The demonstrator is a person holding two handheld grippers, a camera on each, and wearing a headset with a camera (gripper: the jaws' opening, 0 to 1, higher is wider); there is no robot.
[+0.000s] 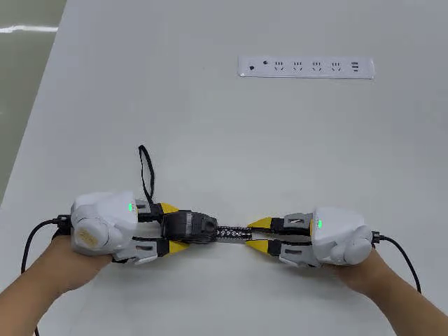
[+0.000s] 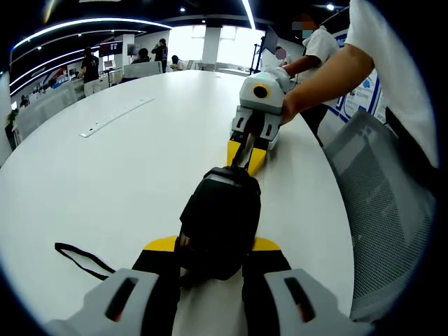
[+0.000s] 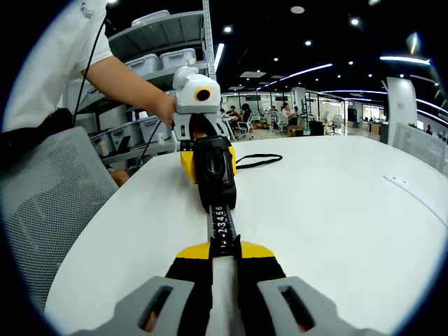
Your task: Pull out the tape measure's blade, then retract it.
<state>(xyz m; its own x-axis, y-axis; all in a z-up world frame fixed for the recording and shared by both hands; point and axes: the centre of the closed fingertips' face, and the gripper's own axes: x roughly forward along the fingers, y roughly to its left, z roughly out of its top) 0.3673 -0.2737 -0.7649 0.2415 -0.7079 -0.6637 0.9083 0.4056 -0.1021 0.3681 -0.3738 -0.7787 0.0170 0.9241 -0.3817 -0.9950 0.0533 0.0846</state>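
Note:
A black tape measure (image 1: 190,227) lies on the white table, held between the yellow-tipped jaws of my left gripper (image 1: 171,227). In the left gripper view the black case (image 2: 220,225) sits between the jaws, its wrist strap (image 2: 82,257) trailing to the left. A short length of numbered blade (image 1: 232,232) runs out to the right, where my right gripper (image 1: 257,234) is shut on its end. The right gripper view shows the blade (image 3: 222,222), printed with digits, leading from my right gripper (image 3: 224,250) to the case (image 3: 213,170).
A white power strip (image 1: 306,67) lies flat at the far side of the table. The black strap loop (image 1: 145,171) lies on the table behind the left gripper. Cables trail from both grippers toward the near edge. Office chairs stand beside the table.

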